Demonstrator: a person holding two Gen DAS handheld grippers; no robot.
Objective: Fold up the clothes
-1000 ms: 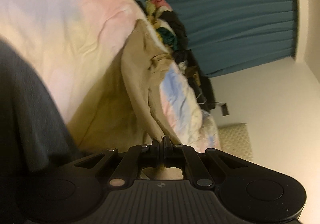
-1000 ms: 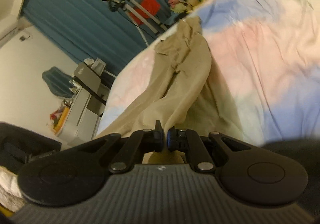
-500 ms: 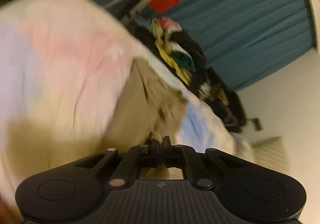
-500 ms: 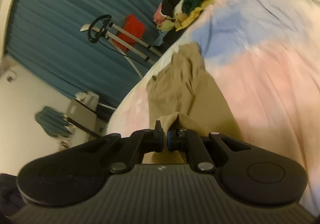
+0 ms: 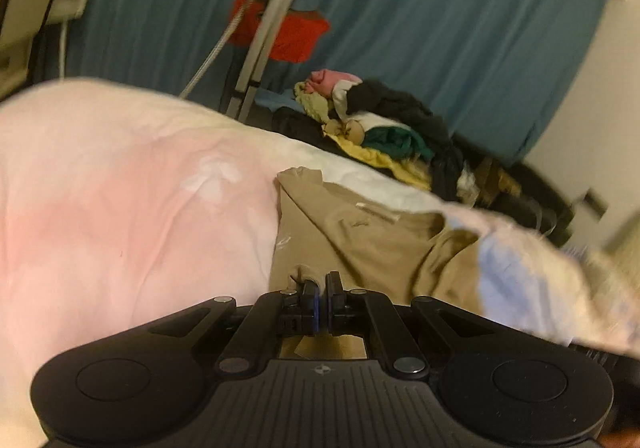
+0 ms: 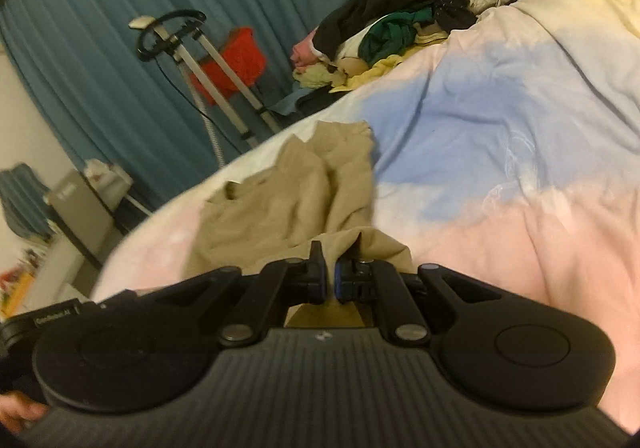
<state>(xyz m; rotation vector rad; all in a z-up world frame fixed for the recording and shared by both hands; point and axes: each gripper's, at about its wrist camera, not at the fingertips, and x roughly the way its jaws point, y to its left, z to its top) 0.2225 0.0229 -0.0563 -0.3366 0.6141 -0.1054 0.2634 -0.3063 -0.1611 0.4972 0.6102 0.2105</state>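
Khaki trousers point(image 5: 372, 244), a second ago stretched long and hanging from both clamps, now doubled short on the pastel duvet point(image 5: 120, 208). Laundry pile point(image 6: 392, 32) shifted toward upper centre; bed horizon levelled out across mid-frame in both views.

Both wrist views low over bed point(image 5: 120, 208), facing curtain point(image 6: 100, 28); shared clothes pile point(image 5: 380, 128).
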